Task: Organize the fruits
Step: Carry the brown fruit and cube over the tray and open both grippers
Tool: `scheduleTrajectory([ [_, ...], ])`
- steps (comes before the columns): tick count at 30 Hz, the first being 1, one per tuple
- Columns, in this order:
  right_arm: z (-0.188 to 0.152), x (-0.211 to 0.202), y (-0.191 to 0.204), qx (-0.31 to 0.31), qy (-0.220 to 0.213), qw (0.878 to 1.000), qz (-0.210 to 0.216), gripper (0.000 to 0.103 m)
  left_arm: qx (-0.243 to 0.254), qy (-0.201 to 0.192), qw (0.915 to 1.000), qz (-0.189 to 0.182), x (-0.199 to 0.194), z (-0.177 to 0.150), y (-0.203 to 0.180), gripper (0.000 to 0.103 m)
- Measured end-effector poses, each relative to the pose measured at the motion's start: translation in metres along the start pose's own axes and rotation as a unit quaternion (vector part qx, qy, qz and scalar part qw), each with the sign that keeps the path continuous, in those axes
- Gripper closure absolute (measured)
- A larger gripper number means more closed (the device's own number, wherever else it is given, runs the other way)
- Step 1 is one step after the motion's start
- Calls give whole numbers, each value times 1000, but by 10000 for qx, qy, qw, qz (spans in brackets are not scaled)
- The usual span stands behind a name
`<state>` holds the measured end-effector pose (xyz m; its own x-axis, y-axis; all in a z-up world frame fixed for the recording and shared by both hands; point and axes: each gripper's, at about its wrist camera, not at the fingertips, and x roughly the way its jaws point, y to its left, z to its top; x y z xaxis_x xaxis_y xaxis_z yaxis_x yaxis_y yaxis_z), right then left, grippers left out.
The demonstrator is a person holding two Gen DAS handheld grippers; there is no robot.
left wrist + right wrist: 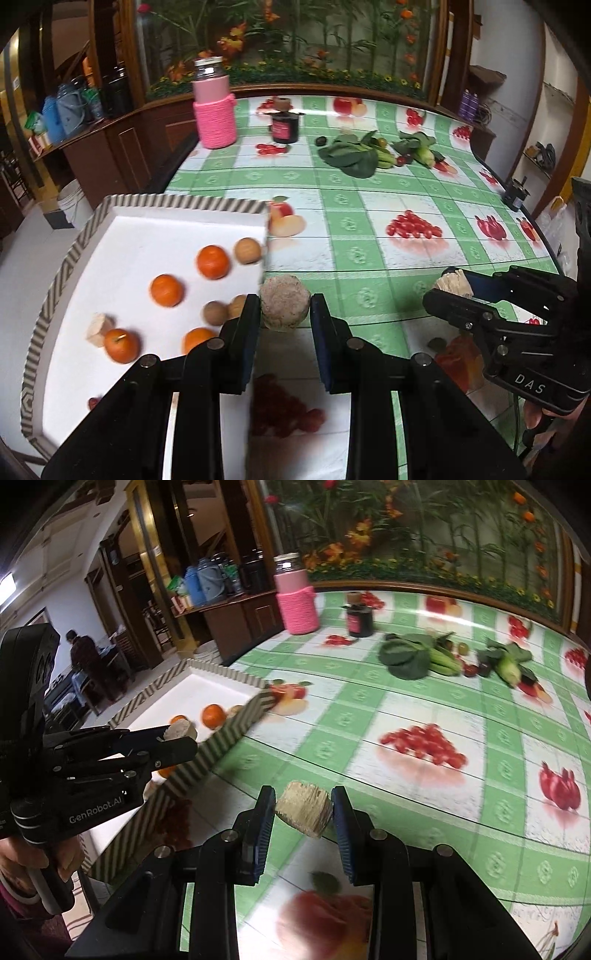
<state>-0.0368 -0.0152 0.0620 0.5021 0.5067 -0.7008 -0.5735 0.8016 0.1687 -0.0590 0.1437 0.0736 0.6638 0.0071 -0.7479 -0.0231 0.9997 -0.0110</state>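
My left gripper [285, 307] is shut on a round, rough beige chunk [284, 317], held just past the near right corner of a white tray with a striped rim [184, 204]. The tray holds several oranges [212, 261], brown round fruits [248, 250] and a pale cube [99, 328]. My right gripper [303, 800] is shut on a fibrous beige block [303, 812] above the green checked tablecloth [406, 768]. In the right wrist view the left gripper [179, 738] hangs with its chunk over the tray's edge [229, 731]. In the left wrist view the right gripper [448, 286] shows at the right.
At the table's far side stand a pink bottle in a knit sleeve [214, 110] and a dark jar [284, 127]. Leafy greens with small fruits [351, 155] lie to their right. A small black object [515, 194] sits by the right edge. A person [86, 653] stands in the room behind.
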Motion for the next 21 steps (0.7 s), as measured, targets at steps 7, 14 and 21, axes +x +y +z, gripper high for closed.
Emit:
scheduleTrajectory([
  [7,16,19,40,-358,64,9991,241,71,-265,3,9996,126,-12,-10,36,78],
  [14,34,42,78,-673,125,9965,488,71,-533,120,9983,218,-17,-26,76,78],
  [21,51,71,110,-970,261,9925,694,71,-763,289,9964,245,-12,-40,101,78],
])
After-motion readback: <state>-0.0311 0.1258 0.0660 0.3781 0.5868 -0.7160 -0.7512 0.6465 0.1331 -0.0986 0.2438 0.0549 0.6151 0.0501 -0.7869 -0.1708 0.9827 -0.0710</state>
